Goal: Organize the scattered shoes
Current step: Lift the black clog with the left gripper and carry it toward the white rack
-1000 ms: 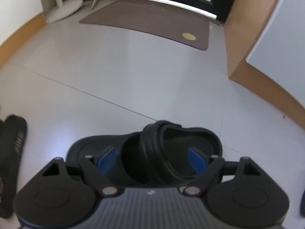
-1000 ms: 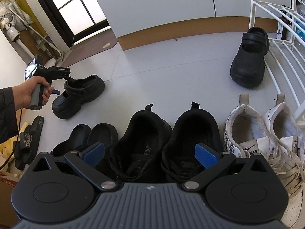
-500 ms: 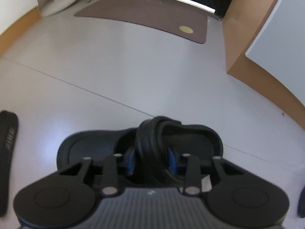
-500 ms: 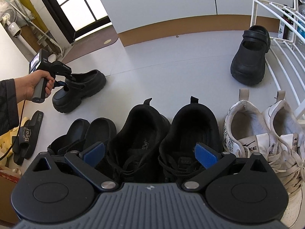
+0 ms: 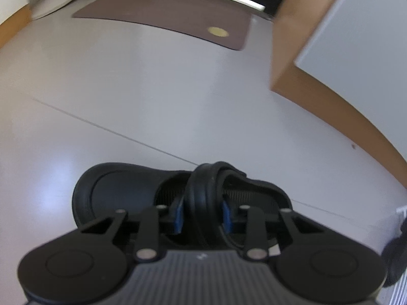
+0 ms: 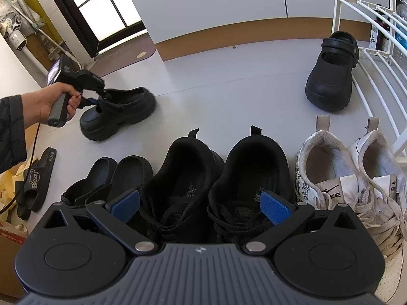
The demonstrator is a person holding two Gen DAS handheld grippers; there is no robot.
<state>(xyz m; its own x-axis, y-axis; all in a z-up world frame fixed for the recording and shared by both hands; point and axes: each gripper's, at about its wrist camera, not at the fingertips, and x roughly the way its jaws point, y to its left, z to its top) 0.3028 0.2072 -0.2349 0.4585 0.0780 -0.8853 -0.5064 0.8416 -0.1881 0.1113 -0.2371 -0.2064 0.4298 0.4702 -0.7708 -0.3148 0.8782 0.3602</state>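
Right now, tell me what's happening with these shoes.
A person is tidying shoes on the floor. The left gripper is closing on the strap of a black chunky clog, which looks tipped up. The right gripper hangs open over the lined-up black sneakers. The matching clog sits by the white rack.

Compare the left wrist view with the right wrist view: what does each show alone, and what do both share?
Left wrist only: the strap between the blue fingers of the closing left gripper.

Right wrist only: the open right gripper above lined-up black sneakers, white sneakers, a second clog by the white rack.

Both: the black clog and brown mat.
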